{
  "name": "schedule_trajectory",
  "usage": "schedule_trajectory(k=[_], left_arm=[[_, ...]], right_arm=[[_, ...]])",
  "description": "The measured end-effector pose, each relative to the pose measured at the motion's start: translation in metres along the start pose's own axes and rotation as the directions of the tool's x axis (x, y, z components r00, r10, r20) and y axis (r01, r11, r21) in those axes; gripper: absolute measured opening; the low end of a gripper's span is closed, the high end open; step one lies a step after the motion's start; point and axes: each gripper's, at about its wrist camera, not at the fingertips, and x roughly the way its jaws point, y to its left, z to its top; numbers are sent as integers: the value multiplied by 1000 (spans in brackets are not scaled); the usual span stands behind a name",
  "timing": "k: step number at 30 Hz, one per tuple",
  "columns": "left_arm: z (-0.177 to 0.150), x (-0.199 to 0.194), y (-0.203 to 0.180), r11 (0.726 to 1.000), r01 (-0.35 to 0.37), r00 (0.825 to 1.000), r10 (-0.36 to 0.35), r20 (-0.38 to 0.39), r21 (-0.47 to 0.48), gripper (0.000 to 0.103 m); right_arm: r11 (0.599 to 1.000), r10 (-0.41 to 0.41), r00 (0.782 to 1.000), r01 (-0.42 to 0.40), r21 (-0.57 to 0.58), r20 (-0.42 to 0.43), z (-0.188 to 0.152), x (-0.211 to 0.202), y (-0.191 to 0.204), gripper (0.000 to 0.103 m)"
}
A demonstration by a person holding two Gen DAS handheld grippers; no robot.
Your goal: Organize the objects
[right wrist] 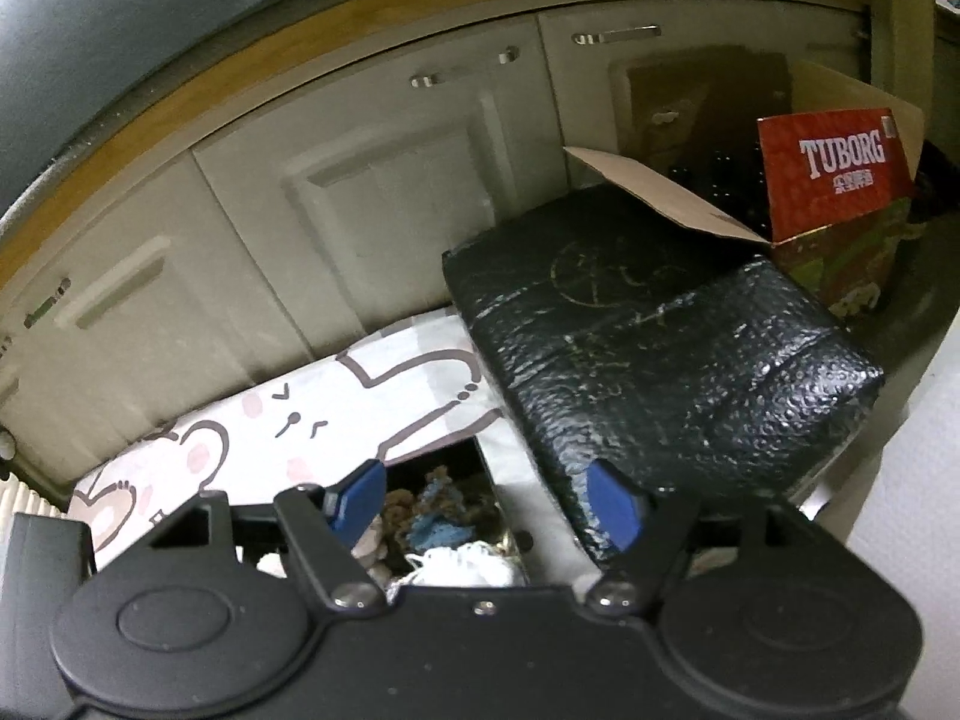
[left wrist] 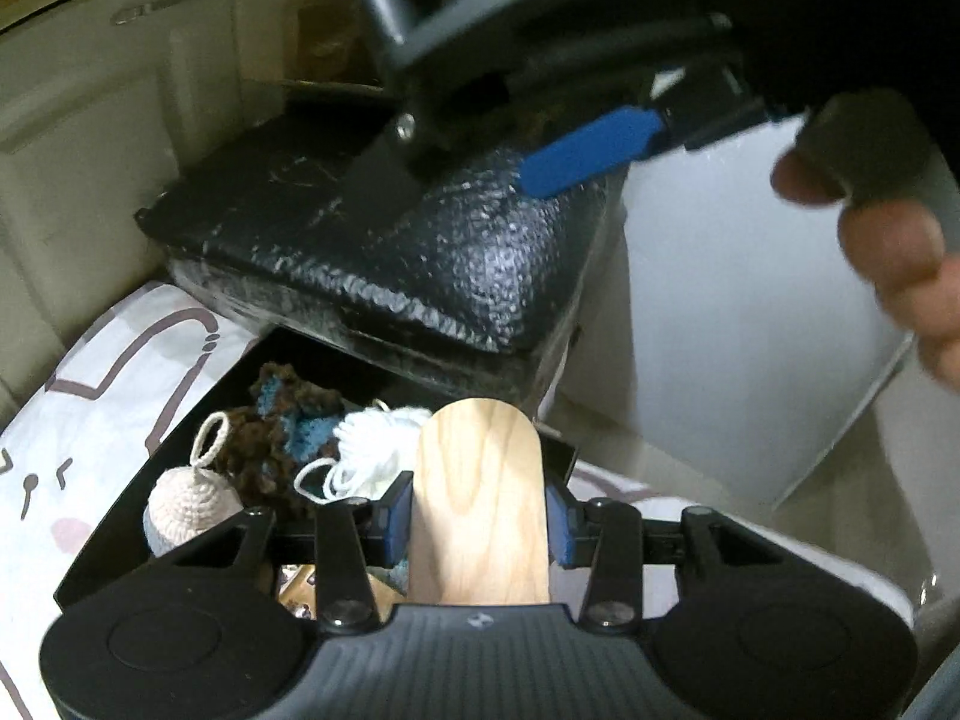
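Note:
My left gripper [left wrist: 480, 504] is shut on a flat wooden piece [left wrist: 480, 480] with a rounded end, held over an open black box [left wrist: 114, 516]. Inside the box lie a cream crochet ball [left wrist: 186, 504], a brown and blue crochet piece [left wrist: 282, 420] and white yarn [left wrist: 372, 444]. A thick black textured lid [left wrist: 420, 252] covers the box's far side. My right gripper [right wrist: 489, 504] stands open above the box opening [right wrist: 444, 516]. Its right pad [right wrist: 618, 510] sits by the near corner of the lid [right wrist: 660, 360]. One of its blue fingers [left wrist: 576, 159] shows over the lid in the left wrist view.
The box rests on a white sheet with a cartoon print [right wrist: 270, 414]. Pale cabinet doors [right wrist: 390, 192] stand behind. A red Tuborg carton [right wrist: 840, 174] with an open cardboard flap [right wrist: 660, 192] sits at the back right. A person's hand [left wrist: 888, 240] and a white panel [left wrist: 750, 300] are at right.

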Motion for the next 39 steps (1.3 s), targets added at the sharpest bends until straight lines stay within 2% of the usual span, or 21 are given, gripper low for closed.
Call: schedule_trajectory(k=[6,7,8,10,15,19,23,31,35,39], left_arm=[[0,1,3,1000,20,1000,-20,-3,24,47],[0,1,4,1000,23,1000,-23,-2,19,50],[1,0,6,1000,22,1000,-22,0,8,62],[1,-4,8,1000,4,1000,-4,17,-11,69],[2,-10,10,1000,3,1000,-2,18,-28,69],[0,-12,9,1000,-8,1000,8,-4,-26,70],[-4,-17,12,999,-25,999,24,-27,-45,74],[-7,-25,21,995,-56,997,52,-51,-83,75],[-9,-29,27,990,-60,997,53,-60,-125,75],[-8,-40,36,981,-56,998,52,-30,-187,75]], right_arm=[[1000,-14,1000,14,-6,-12,-2,4,-3,75],[1000,-14,1000,14,-8,-16,-2,5,-3,74],[1000,-13,1000,13,-10,-18,-2,5,-3,74],[1000,-12,1000,12,-10,-22,-2,5,-3,74],[1000,-9,1000,9,1,-28,-3,6,-4,74],[1000,-7,999,7,-1,-33,-3,5,-2,74],[1000,-4,999,3,-6,-42,-4,3,1,73],[1000,-6,999,6,-6,-49,-5,0,3,73],[1000,-5,998,5,-1,-56,-6,0,4,72],[1000,-7,998,7,-7,-59,-6,-1,6,72]])
